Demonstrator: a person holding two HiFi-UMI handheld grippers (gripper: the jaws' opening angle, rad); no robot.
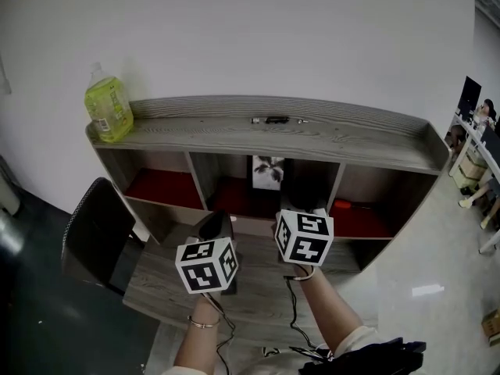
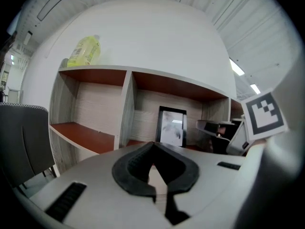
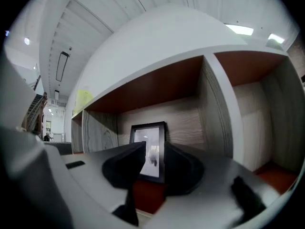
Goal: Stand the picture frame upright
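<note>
Three open compartments with red floors sit side by side in the shelf unit [image 1: 328,139], under its top board. The left compartment [image 1: 164,187] shows only its bare floor. The middle one holds the picture frame [image 1: 268,172], which stands upright in portrait against the unit's back panel. The right one holds a small orange thing [image 1: 341,205] close to its left divider. On the unit's top board, at the left end, a clear bottle [image 1: 108,108] stands full of yellow-green liquid.

The left gripper [image 2: 153,144] hovers over the desk [image 1: 258,287] in front of the unit. Its jaws meet at the tips with nothing between them. The right gripper [image 3: 155,149] points into the middle compartment. Its jaws stand slightly apart and the frame shows through the gap, further back and untouched.

From the head view, the right gripper covers the frame's lower part. The orange thing is too small to identify, as is a dark object [image 1: 271,119] midway along the top board. The frame's print is a blurred grey shape.
</note>
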